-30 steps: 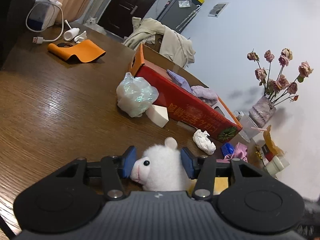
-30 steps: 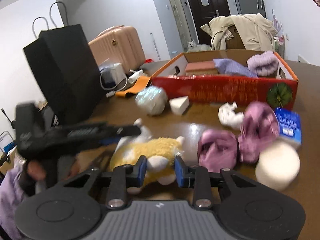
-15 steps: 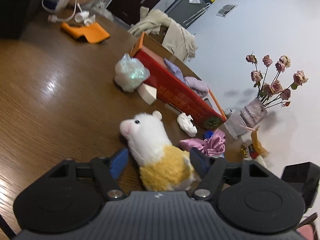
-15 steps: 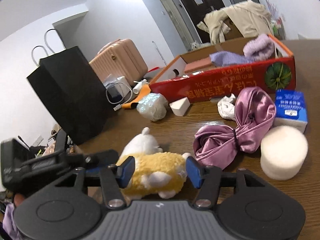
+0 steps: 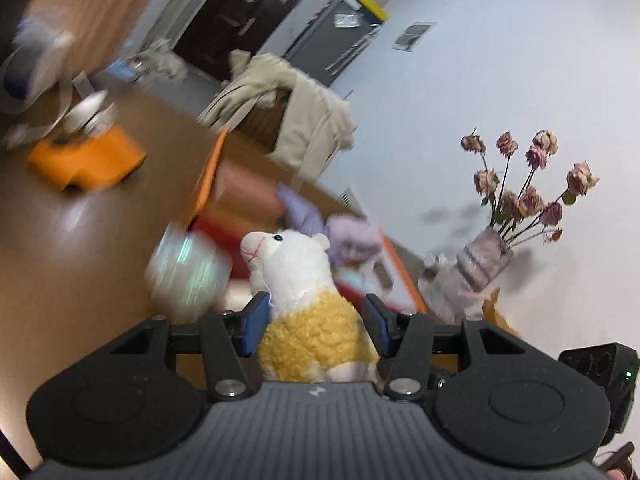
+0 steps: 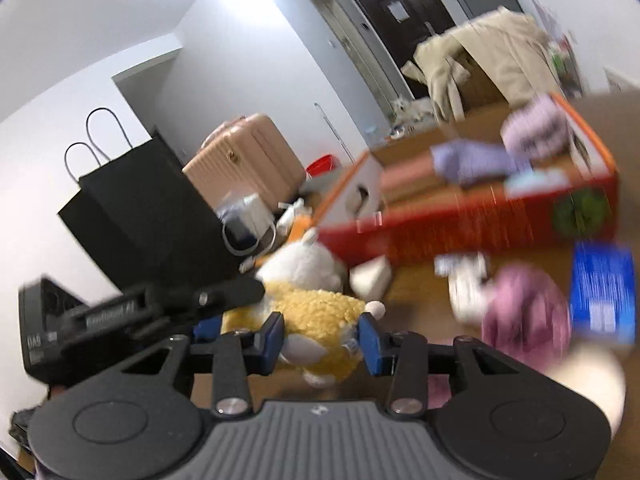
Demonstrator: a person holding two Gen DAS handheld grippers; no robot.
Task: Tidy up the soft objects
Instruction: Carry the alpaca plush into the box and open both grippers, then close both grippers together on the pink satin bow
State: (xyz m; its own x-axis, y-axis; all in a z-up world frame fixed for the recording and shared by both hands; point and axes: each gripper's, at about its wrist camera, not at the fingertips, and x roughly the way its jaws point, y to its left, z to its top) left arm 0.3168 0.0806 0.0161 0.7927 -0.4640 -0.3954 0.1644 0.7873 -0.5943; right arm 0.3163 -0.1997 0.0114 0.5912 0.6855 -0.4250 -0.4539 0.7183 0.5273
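A plush alpaca [image 5: 304, 280] with a white head and yellow fleece hangs above the brown table, head up. My left gripper [image 5: 316, 320] is closing, its blue pads pressed on the plush's neck and shoulders. In the right wrist view the plush [image 6: 316, 308] sits between both tools. The left gripper [image 6: 230, 306] reaches in from the left. My right gripper [image 6: 322, 338] is closing on the yellow rear, its pads against the fleece. Behind stands the red-orange box [image 6: 460, 224] holding a lilac cloth [image 6: 472, 160] and a fuzzy lilac item [image 6: 532, 132].
On the table lie a pink satin bow [image 6: 524, 312], a blue pack [image 6: 600, 292], a white wedge sponge [image 6: 372, 276], a round white sponge [image 6: 592, 376] and an iridescent ball [image 5: 188, 272]. A vase of dried roses [image 5: 480, 264] stands right, a black paper bag [image 6: 152, 208] left.
The plush lay on the table between open jaws half a second ago. Both grippers have narrowed onto it and it has risen off the table, closer to the box.
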